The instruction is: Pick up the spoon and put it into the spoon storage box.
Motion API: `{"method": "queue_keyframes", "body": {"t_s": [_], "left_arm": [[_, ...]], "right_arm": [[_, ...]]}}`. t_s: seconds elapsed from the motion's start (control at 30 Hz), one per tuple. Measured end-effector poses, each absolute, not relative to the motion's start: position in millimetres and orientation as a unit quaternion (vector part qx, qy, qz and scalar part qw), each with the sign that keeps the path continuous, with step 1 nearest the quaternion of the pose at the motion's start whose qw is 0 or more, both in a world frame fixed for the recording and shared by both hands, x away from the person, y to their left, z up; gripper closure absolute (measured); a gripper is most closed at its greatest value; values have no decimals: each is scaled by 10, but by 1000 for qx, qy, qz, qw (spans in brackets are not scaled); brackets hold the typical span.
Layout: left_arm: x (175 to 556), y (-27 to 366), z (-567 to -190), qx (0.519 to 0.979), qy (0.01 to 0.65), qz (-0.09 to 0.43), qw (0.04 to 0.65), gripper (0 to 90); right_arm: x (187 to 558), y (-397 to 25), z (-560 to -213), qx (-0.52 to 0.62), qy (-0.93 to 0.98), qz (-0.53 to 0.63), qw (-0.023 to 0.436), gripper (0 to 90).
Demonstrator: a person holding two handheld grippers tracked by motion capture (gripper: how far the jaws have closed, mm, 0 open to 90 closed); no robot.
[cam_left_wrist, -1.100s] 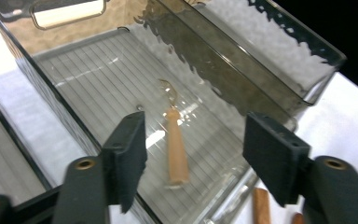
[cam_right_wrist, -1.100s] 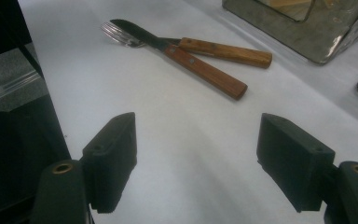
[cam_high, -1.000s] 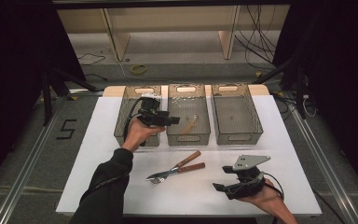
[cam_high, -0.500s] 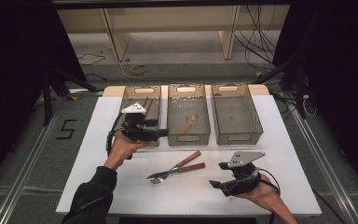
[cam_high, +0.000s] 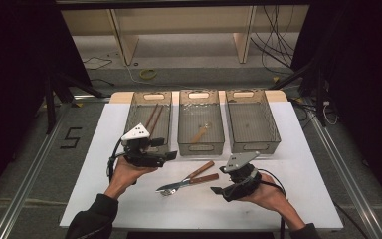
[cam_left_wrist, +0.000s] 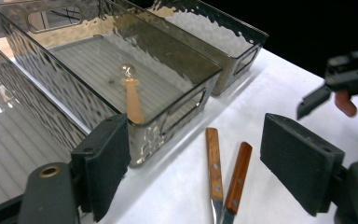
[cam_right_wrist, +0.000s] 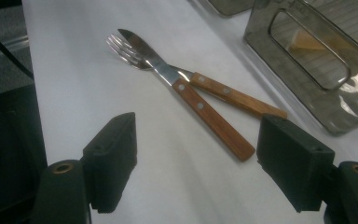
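Knife (cam_right_wrist: pixel 200 112) and fork (cam_right_wrist: pixel 205 86) lie crossed on the white table (cam_high: pixel 303 149), blades to the near left, wooden handles pointing toward the middle bin (cam_high: pixel 201 148). Right hand-held gripper (cam_high: pixel 218 190) sits low just right of the handles, jaws wide apart and empty. Left hand-held gripper (cam_high: pixel 171 155) hovers by the near end of the left bin (cam_high: pixel 134 112), jaws spread, nothing between them. A wooden-handled spoon (cam_left_wrist: pixel 131 95) rests inside the middle bin.
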State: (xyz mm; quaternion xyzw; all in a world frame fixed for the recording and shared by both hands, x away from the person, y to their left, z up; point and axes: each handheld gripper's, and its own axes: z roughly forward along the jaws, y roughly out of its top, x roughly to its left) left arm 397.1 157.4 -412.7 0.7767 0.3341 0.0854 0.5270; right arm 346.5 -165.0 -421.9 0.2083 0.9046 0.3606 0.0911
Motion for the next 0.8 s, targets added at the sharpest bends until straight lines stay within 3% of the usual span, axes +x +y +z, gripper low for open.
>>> {"method": "queue_keyframes", "body": {"t_s": [0.8], "left_arm": [[3552,1775,-4465,777,321,115,529,226]], "right_arm": [[3788,-1172,-4357,137,950,269,83,344]]}}
